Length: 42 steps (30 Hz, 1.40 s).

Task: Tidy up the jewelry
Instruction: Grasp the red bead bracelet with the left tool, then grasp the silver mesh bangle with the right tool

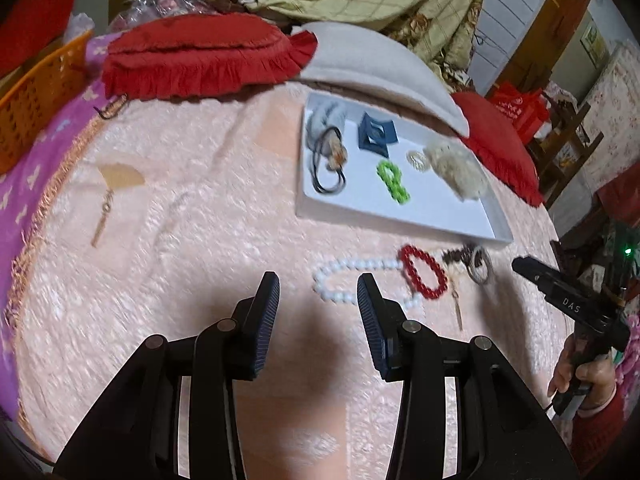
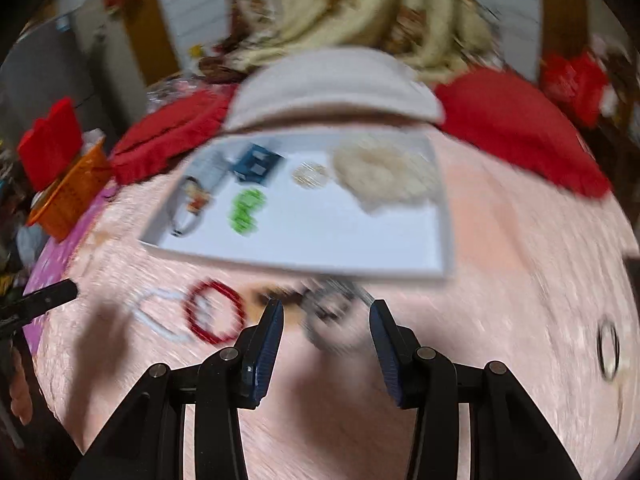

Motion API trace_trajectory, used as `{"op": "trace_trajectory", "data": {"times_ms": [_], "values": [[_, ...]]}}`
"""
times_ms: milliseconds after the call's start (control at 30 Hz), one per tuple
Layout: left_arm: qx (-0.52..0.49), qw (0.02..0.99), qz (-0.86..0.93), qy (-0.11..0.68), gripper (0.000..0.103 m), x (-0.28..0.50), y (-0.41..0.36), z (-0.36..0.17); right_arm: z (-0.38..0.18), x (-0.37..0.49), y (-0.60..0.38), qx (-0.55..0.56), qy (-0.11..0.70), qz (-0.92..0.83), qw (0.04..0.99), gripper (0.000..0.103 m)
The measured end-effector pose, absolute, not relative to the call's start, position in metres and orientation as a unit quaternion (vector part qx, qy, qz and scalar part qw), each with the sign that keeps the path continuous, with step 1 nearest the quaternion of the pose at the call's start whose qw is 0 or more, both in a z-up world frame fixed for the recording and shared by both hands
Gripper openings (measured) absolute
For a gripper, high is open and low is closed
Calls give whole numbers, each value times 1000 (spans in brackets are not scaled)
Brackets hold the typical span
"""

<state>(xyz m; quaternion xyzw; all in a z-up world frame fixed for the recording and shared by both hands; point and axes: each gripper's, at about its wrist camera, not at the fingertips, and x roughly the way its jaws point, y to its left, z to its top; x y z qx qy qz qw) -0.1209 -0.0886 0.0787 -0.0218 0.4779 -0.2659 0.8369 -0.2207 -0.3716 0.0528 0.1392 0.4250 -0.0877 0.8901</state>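
A white tray [image 1: 440, 216] lies on the pink bedspread and holds a green chain piece [image 1: 393, 181], a dark blue square piece [image 1: 377, 133], black cords with a charm [image 1: 330, 160], a small clear ring [image 1: 417, 159] and a cream fluffy scrunchie [image 1: 458, 170]. In front of the tray lie a white bead necklace [image 1: 344, 276], a red bead bracelet [image 1: 423, 272] and a dark grey ring bundle [image 1: 476, 262]. My left gripper [image 1: 318, 292] is open just left of the white necklace. My right gripper [image 2: 326, 320] is open, with the grey ring bundle [image 2: 332, 312] between its fingers, blurred.
A fan-shaped gold earring [image 1: 116, 184] lies far left on the bedspread. A dark ring [image 2: 608, 354] lies at the right. Red cushions [image 1: 200, 56], a beige pillow [image 1: 376, 68] and an orange basket [image 1: 36, 96] border the back. The right gripper [image 1: 568, 304] shows at the right edge.
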Motion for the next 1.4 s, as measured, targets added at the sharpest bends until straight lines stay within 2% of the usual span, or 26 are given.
{"op": "trace_trajectory", "data": {"times_ms": [233, 600, 800, 833, 900, 933, 1100, 1400], "values": [[-14, 815, -306, 491, 40, -129, -133, 76, 31, -235, -395, 196, 438, -79, 874, 43], [20, 784, -327, 527, 39, -103, -205, 40, 9, -207, -389, 128, 441, -96, 883, 43], [39, 782, -328, 528, 39, -90, -222, 27, 3, -206, -394, 147, 433, -91, 884, 30], [38, 778, -331, 533, 37, -89, -223, 25, 3, -207, -396, 154, 432, -88, 884, 28], [41, 772, -336, 537, 13, -90, -227, 22, 3, -207, -398, 171, 431, -79, 882, 17], [52, 771, -336, 539, 8, -93, -229, 21, 3, -208, -399, 177, 432, -76, 881, 12], [66, 778, -349, 519, 8, -114, -226, 34, 6, -215, -396, 192, 427, -66, 881, 6], [34, 790, -375, 485, 8, -142, -201, 87, 40, -242, -386, 201, 387, -55, 898, 6]]}}
